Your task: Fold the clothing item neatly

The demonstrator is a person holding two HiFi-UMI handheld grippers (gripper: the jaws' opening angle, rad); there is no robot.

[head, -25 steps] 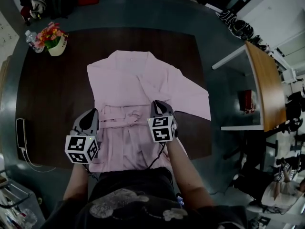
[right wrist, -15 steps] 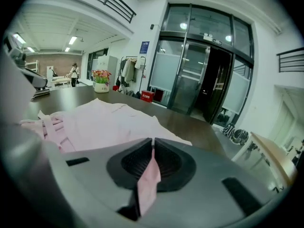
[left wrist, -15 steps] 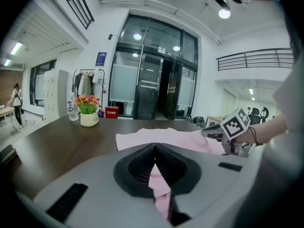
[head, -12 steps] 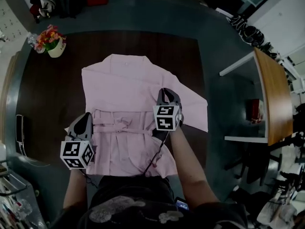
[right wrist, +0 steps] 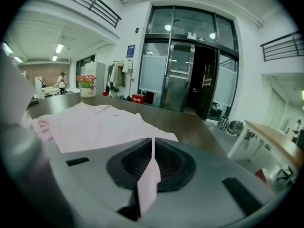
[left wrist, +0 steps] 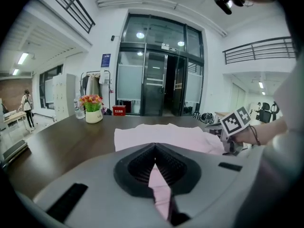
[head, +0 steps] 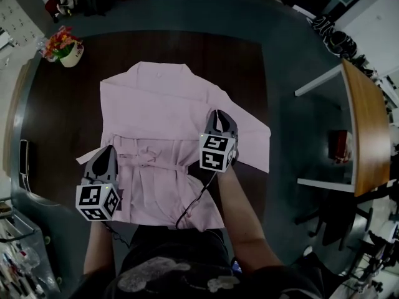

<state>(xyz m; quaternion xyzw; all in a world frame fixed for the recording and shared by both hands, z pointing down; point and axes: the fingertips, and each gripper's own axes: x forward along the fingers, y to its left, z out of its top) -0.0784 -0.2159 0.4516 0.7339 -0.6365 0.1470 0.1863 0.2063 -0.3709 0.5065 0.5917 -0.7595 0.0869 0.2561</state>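
Observation:
A pink garment [head: 156, 114] lies spread on the dark table [head: 59, 117], collar at the far end and a tied waist band across the middle. My left gripper [head: 103, 156] is at the garment's left edge by the waist. It is shut on a fold of the pink cloth [left wrist: 159, 186], which shows between the closed jaws of the left gripper [left wrist: 154, 148]. My right gripper [head: 217, 119] is over the right side near the sleeve. In its own view the right gripper [right wrist: 153, 144] is shut on a strip of pink cloth [right wrist: 149, 175].
A flower pot [head: 64, 50] stands at the table's far left corner. A dark flat device [head: 24, 166] lies at the left edge. A wooden desk [head: 368, 136] stands to the right, past a strip of floor. My arms and body are at the near edge.
The left gripper has pulled its pinched cloth to the left, so a flap now juts past the garment's left edge. The right gripper has moved away from me with its cloth.

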